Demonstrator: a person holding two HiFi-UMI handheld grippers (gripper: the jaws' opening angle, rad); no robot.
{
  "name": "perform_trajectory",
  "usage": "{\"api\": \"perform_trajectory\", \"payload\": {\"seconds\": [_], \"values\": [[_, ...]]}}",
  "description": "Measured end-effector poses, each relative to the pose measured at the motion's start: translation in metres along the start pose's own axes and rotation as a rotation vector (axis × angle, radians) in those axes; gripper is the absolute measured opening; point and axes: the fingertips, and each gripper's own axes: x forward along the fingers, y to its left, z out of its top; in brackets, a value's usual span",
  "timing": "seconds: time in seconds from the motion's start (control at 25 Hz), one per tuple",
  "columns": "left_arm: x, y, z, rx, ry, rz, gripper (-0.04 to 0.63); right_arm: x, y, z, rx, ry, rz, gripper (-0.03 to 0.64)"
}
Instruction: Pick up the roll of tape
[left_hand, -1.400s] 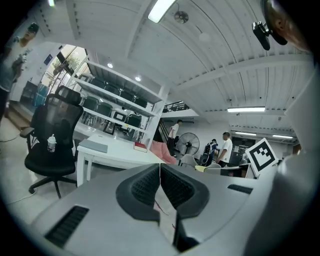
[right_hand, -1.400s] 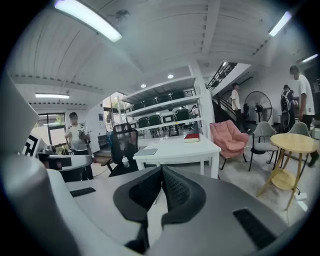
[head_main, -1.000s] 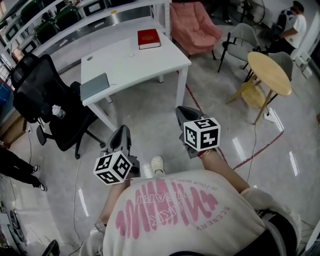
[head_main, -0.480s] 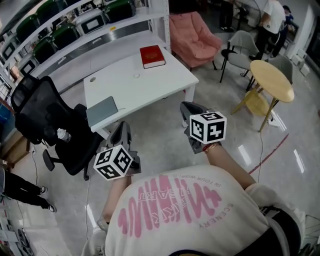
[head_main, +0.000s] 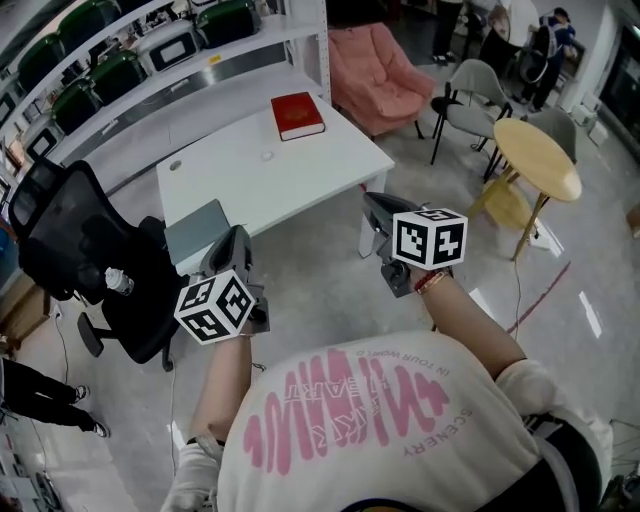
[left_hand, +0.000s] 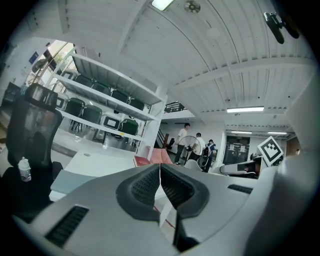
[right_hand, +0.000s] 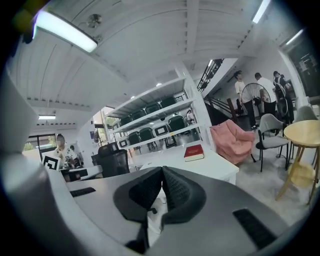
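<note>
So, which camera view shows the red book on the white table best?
The head view: the red book lies whole and unobstructed, seen from above, on the white table. The right gripper view shows the book smaller, from the side. The left gripper view shows only a red sliver, mostly hidden.

Bright, even light from ceiling strips (right_hand: 65, 31). Glossy floor (head_main: 590, 310) shows streaky glare at right; soft shadows under the counter (head_main: 250, 170). Gripper views: heavy fisheye, black vignetted corners, bowed lines. Left gripper (left_hand: 160, 170) and right gripper (right_hand: 162, 172) bodies soft near the lens, far room sharper. Head view crisp, edges bent.
</note>
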Motion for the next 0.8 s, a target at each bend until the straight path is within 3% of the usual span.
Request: {"api": "perform_trajectory", "payload": {"seconds": [0.24, 0.56, 0.8], "values": [[-0.017, -0.032, -0.009, -0.013, -0.032, 0.001, 0.025, -0.035, -0.008, -0.011, -0.031, 0.0, -0.003, 0.014], [-0.057, -0.074, -0.038, -0.02, 0.009, -0.004, 0.025, -0.075, -0.007, -0.042, -0.001, 0.021, 0.005, 0.014], [-0.066, -0.075, -0.051, -0.037, 0.008, 0.008, 0.025, -0.078, 0.014, -0.046, -0.036, 0.01, 0.06, 0.014]]}}
